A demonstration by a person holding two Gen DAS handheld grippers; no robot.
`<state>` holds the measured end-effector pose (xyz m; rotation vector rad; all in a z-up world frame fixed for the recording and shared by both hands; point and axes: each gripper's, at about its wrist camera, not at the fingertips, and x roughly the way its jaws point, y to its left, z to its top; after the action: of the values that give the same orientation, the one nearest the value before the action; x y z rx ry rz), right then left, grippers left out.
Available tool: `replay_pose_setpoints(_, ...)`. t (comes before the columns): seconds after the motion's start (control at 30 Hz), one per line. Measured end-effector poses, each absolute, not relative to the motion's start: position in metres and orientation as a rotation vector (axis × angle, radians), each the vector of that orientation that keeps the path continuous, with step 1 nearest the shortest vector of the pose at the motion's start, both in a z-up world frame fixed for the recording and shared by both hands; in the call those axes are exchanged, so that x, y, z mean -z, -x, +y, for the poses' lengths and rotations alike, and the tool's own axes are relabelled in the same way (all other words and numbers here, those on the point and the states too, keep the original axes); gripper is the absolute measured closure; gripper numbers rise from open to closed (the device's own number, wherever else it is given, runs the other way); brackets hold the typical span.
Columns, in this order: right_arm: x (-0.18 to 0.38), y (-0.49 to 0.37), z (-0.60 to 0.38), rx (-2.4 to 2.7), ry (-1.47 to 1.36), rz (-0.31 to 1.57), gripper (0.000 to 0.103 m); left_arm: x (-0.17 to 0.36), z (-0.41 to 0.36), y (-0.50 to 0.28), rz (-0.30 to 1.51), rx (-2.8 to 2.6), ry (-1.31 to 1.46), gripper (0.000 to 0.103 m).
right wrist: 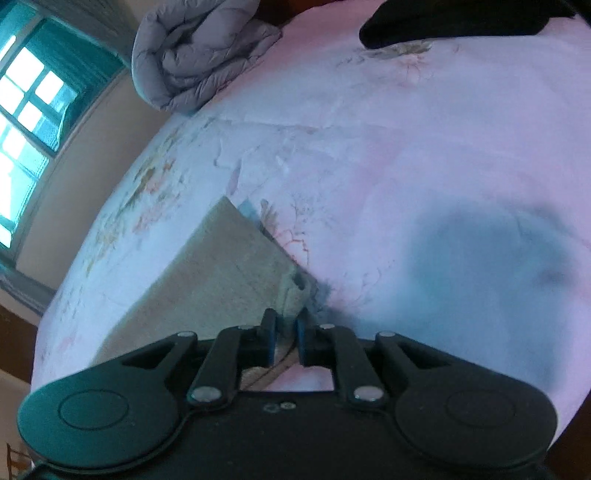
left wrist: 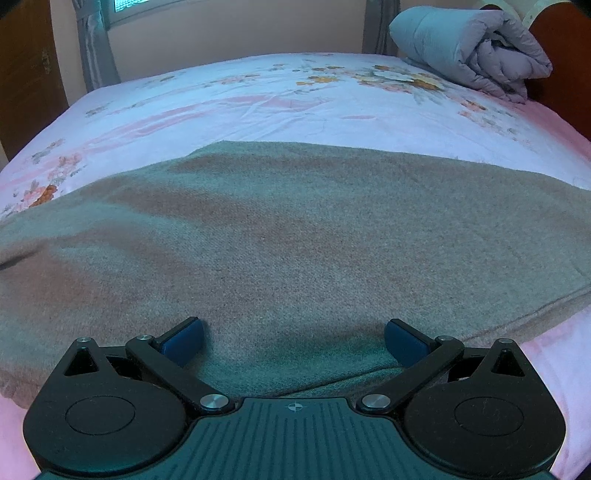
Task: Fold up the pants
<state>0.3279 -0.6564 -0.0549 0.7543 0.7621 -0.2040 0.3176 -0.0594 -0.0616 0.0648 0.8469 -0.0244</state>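
The grey-brown pants (left wrist: 280, 236) lie spread flat across the near part of the bed. My left gripper (left wrist: 293, 341) is open wide, its blue pads on either side of the near edge of the fabric, low over it. In the right wrist view the pants (right wrist: 218, 266) run away to the left, and my right gripper (right wrist: 285, 332) is shut on a corner of their edge, which stands up between the pads.
The bed sheet (left wrist: 258, 96) is pink and white with flowers. A rolled grey quilt (left wrist: 476, 48) lies at the headboard end; it also shows in the right wrist view (right wrist: 199, 48). A dark garment (right wrist: 443, 22) lies at the far edge. A window (right wrist: 29, 110) is on the left.
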Motion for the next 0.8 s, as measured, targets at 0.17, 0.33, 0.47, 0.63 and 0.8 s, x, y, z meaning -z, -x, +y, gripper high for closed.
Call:
replay_pose_setpoints(0.17,0.021,-0.291,-0.634,0.202,-0.738,0.647,0.087,0.050,-0.038,-0.306,0.807,-0.054,-0.036,0.000)
replay_pose_setpoints(0.33,0.032,-0.284,-0.556,-0.094,-0.874,0.716,0.088,0.047,-0.003,-0.294,0.796,-0.124,-0.011,0.000)
replay_pose_setpoints(0.47,0.060,-0.296,-0.491,-0.215,-0.979,0.797,0.088,0.038,0.020,-0.281,0.765,-0.161,-0.016,0.000)
replay_pose_setpoints(0.63,0.076,-0.311,-0.450,-0.262,-1.047,0.865,0.088,0.035,0.057,-0.261,0.751,-0.231,0.008,0.000)
replay_pose_setpoints(0.8,0.085,-0.314,-0.430,-0.255,-1.053,0.938,0.088,0.046,0.091,-0.244,0.749,-0.260,0.105,0.000)
